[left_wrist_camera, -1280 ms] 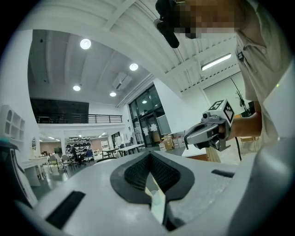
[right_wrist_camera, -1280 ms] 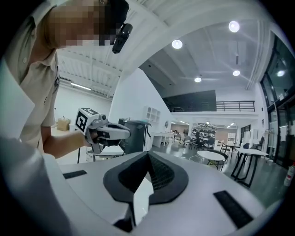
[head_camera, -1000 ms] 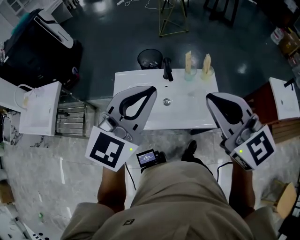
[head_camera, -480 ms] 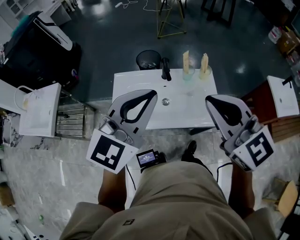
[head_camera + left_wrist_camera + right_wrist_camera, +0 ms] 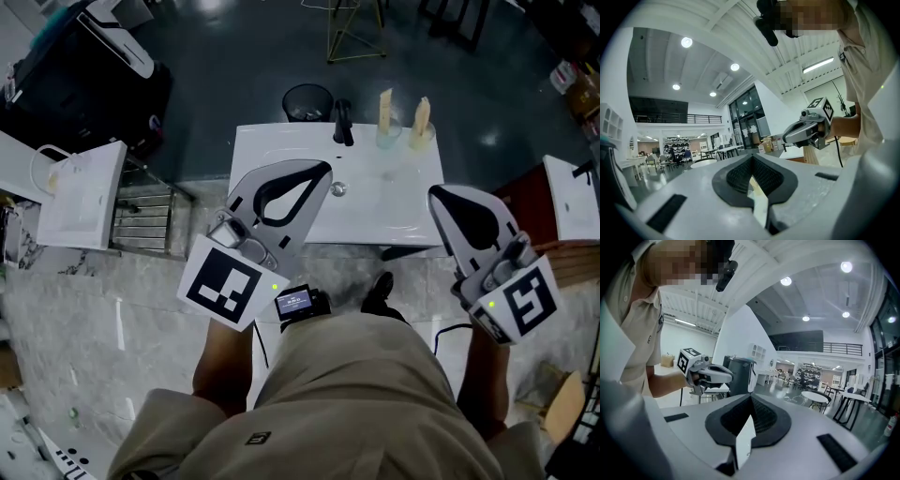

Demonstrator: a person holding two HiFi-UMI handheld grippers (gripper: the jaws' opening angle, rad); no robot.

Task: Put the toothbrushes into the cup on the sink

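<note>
Poised before the white ceramic sink (image 5: 394,204)!
Grey left gripper (image 5: 317,171), grey right gripper (image 5: 439,194): 2 pairs of jaws pressed together.

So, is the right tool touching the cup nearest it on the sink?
Apart. The head view shows the right tool near the sink's front edge, the cup at its back edge, bare sink between.

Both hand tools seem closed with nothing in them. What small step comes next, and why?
Probably open the right gripper and reach toward the back edge of the sink. Both it and the left gripper are shut and empty, while two pale sticks, likely toothbrushes, stand in cups there, on the right side.
</note>
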